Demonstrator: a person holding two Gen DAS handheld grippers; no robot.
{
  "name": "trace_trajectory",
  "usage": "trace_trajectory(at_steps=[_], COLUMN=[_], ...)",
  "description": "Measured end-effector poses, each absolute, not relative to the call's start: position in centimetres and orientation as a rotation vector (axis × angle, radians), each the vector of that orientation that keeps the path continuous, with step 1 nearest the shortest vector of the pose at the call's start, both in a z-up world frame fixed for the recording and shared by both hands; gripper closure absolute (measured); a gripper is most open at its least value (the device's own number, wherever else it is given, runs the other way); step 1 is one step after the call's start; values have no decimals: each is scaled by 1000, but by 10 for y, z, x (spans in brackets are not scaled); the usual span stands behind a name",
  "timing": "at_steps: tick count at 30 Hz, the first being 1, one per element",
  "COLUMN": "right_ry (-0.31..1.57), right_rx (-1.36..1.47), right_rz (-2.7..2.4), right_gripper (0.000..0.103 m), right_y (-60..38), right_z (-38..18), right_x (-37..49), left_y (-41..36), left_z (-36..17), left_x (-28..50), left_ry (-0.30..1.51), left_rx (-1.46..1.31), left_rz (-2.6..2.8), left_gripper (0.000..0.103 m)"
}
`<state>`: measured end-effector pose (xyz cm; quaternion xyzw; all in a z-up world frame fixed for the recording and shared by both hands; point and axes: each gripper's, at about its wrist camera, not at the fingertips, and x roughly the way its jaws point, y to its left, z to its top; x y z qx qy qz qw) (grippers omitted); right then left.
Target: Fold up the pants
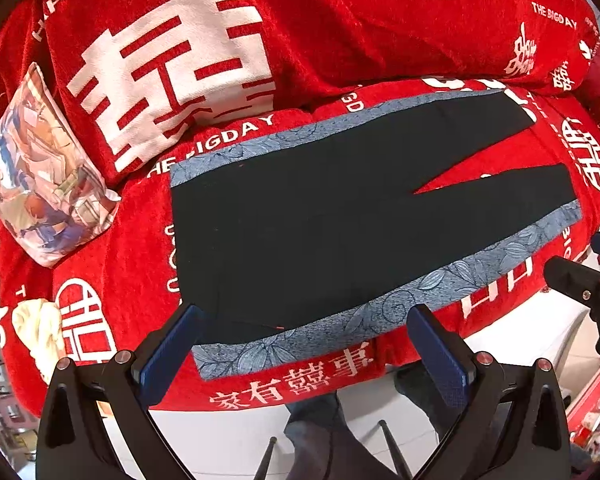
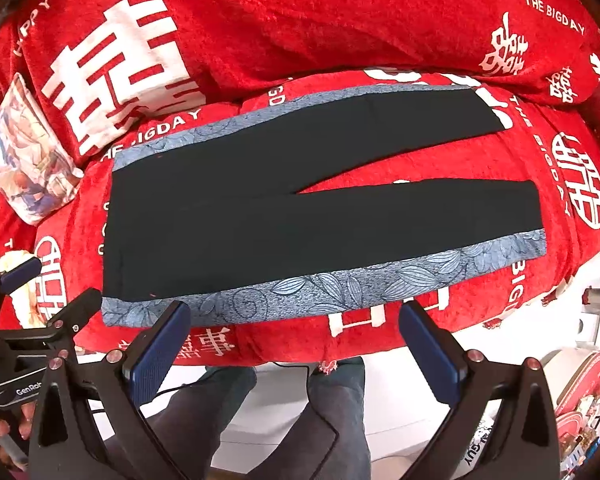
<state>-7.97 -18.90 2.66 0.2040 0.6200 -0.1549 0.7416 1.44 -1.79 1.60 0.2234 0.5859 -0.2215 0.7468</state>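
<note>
Pants (image 2: 320,216) flat on, seemingly, bed (image 2: 380,40)

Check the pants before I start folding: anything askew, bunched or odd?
Nothing stands out. The pants lie flat and smooth on the red blanket, legs slightly spread, both tongs open and clear of them.

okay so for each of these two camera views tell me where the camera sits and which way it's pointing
Left wrist: sits on the left gripper, looking forward between its open fingers at the waist end of the black pants on the red blanket; the person's legs show below, and the right gripper at the right edge.
Right wrist: sits on the right gripper, facing the pants' near edge; the left gripper is at left.
Both share the pants, blanket and printed pillow.
</note>
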Motion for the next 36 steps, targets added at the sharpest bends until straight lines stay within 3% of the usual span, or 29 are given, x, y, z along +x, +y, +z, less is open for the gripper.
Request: trace_trajectory(at_steps=[36], right_ry=[1366], right_rx=[441], right_rz=[-372], right_gripper=[0], right_y=[-194], right_z=[24], right_x=[-78], left_y=[-9], left_z=[13], left_x=[25], left_ry=[1288], left_rx=[462], left_rz=[-447], left_gripper=[0])
